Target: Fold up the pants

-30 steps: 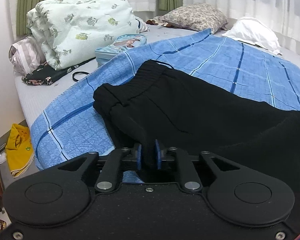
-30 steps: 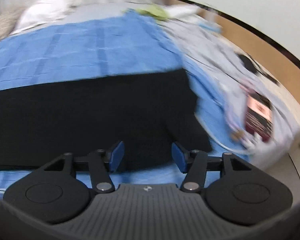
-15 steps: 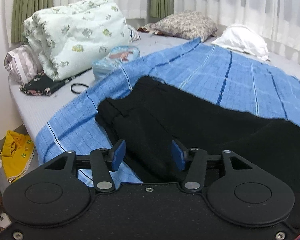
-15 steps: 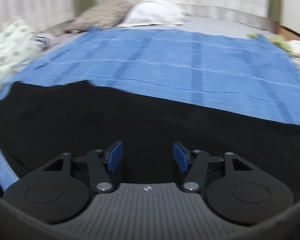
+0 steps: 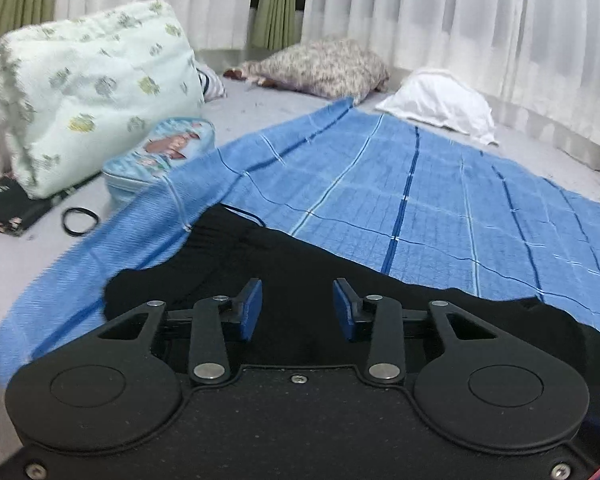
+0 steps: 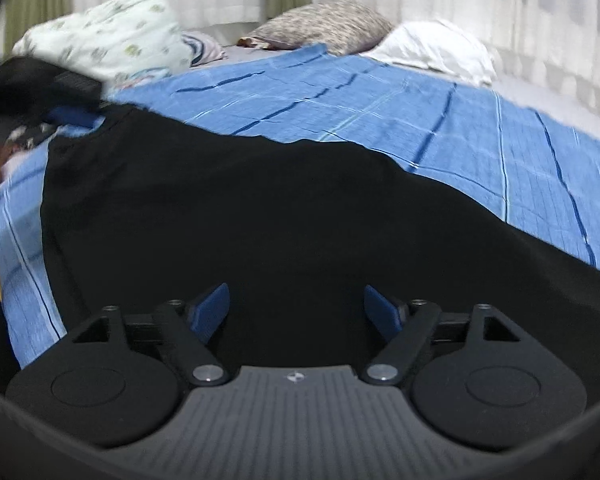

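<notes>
Black pants point(image 6: 260, 208) lie flat on a blue checked blanket point(image 6: 420, 112) on the bed. In the left wrist view the pants point(image 5: 236, 256) show their waistband end at the left, with the blanket point(image 5: 420, 184) beyond. My left gripper point(image 5: 297, 309) is open and empty just above the pants near the waistband. My right gripper point(image 6: 296, 312) is open wide and empty over the middle of the pants. The left gripper also shows at the far left of the right wrist view point(image 6: 72, 116).
A folded floral quilt point(image 5: 84, 88), a light blue zip case point(image 5: 160, 160) and a black hair band point(image 5: 78, 220) lie left of the blanket. A patterned pillow point(image 5: 320, 68) and a white pillow point(image 5: 440, 100) lie at the far side, under white curtains.
My left gripper has let go of the pants' waistband fold and opened, then lifted back. My right gripper has swung left from the leg end toward the waistband and opened wider.
</notes>
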`<control>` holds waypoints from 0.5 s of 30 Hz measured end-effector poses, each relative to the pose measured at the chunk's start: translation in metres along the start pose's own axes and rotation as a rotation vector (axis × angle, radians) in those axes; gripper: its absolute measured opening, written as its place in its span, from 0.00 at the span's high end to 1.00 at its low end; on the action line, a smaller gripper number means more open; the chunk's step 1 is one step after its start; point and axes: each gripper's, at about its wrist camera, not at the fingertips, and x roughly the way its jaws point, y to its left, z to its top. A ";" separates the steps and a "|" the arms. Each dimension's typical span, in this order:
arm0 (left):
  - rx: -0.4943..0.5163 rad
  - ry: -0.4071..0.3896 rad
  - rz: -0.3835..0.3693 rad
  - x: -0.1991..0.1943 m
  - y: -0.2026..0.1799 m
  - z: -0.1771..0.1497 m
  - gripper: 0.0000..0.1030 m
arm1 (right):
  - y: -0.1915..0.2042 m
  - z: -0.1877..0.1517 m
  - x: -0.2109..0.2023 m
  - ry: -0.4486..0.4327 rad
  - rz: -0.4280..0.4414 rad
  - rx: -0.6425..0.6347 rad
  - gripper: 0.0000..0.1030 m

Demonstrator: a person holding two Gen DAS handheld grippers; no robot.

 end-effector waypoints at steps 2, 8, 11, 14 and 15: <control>-0.001 0.017 0.025 0.018 -0.005 0.001 0.63 | 0.005 -0.004 -0.002 -0.014 0.002 -0.019 0.17; 0.048 0.023 0.164 0.055 -0.004 -0.006 0.63 | 0.007 -0.008 -0.004 -0.026 0.046 0.002 0.15; 0.065 0.022 0.224 0.065 0.009 -0.013 0.63 | 0.014 -0.007 -0.003 -0.005 0.097 -0.042 0.08; 0.115 -0.006 0.269 0.071 0.019 -0.018 0.61 | 0.024 -0.007 -0.004 -0.004 0.132 -0.080 0.08; 0.123 -0.015 0.278 0.070 0.022 -0.019 0.60 | 0.026 -0.007 -0.004 -0.001 0.154 -0.065 0.08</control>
